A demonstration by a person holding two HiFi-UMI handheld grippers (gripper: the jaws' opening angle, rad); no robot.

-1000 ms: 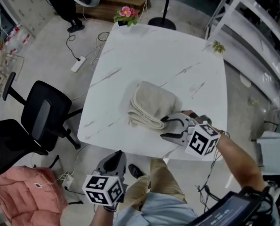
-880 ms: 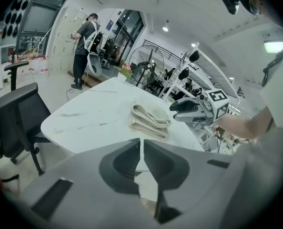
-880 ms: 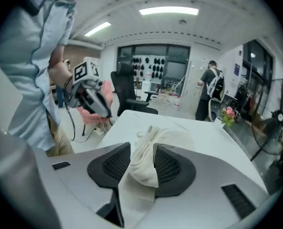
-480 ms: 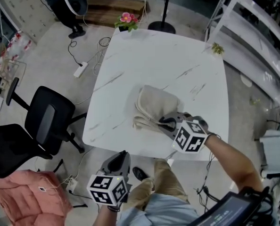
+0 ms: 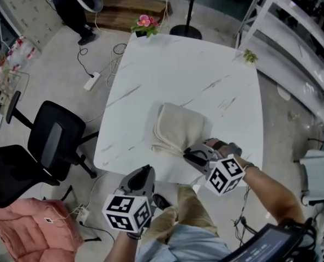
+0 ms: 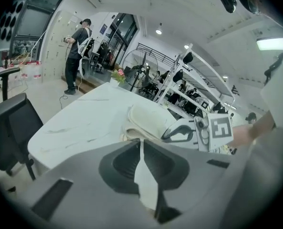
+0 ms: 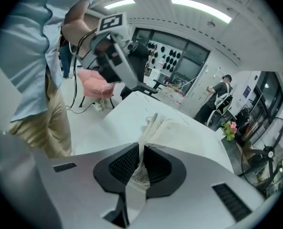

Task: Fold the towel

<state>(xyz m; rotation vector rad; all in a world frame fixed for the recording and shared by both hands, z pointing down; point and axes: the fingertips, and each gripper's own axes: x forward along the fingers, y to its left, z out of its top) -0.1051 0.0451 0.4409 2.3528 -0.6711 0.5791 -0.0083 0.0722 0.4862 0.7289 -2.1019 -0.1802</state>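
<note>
We find the towel (image 5: 178,129), already in layers, lying on the table (image 5: 167,59) toward its 5 o'clock side. The right gripper (image 5: 193,156) has just been closing its jaws, which now pinch the towel's 5 o'clock edge. The left gripper (image 5: 142,178) has its jaws together and empty, off the table at 7 o'clock. We advise confirming that every layer is caught, then lifting low and carrying the edge toward 11 o'clock.

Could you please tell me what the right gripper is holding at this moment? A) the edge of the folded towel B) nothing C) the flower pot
A: the right gripper has just been closing its jaws and now pinches the edge of the towel between them.
</note>
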